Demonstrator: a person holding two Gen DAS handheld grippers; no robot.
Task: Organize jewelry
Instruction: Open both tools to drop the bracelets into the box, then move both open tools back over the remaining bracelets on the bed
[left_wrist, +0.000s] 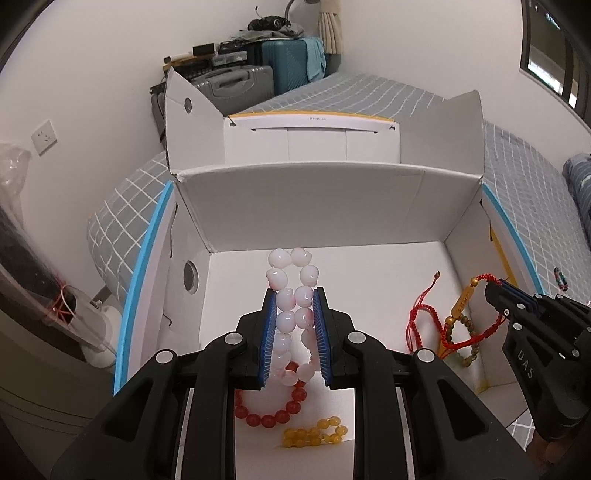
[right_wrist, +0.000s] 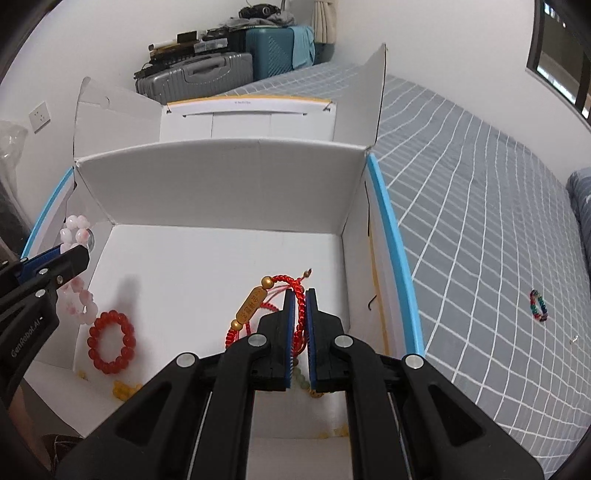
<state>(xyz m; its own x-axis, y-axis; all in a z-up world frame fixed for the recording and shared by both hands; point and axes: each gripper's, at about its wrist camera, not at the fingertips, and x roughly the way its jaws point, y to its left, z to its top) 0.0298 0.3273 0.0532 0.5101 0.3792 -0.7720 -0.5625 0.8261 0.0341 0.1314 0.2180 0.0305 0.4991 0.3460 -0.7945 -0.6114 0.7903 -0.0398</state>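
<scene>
An open white box (left_wrist: 310, 206) stands on the bed. My left gripper (left_wrist: 294, 295) is shut on a pink-white bead bracelet (left_wrist: 293, 280) and holds it over the box's left part; it also shows in the right wrist view (right_wrist: 75, 229). My right gripper (right_wrist: 300, 293) is shut on a red cord bracelet with a gold tube charm (right_wrist: 251, 304) over the box's right part; the left wrist view shows it (left_wrist: 463, 301) too. On the box floor lie a red bead bracelet (right_wrist: 110, 341), a yellow bead bracelet (left_wrist: 314, 435), another red cord bracelet (left_wrist: 421, 317) and a green-brown bead bracelet (left_wrist: 467, 347).
A small multicoloured bead bracelet (right_wrist: 538, 305) lies on the grey checked bed cover (right_wrist: 480, 184) to the right of the box. Suitcases (right_wrist: 229, 70) stand against the far wall. The box's flaps (right_wrist: 375, 92) stand upright at the back.
</scene>
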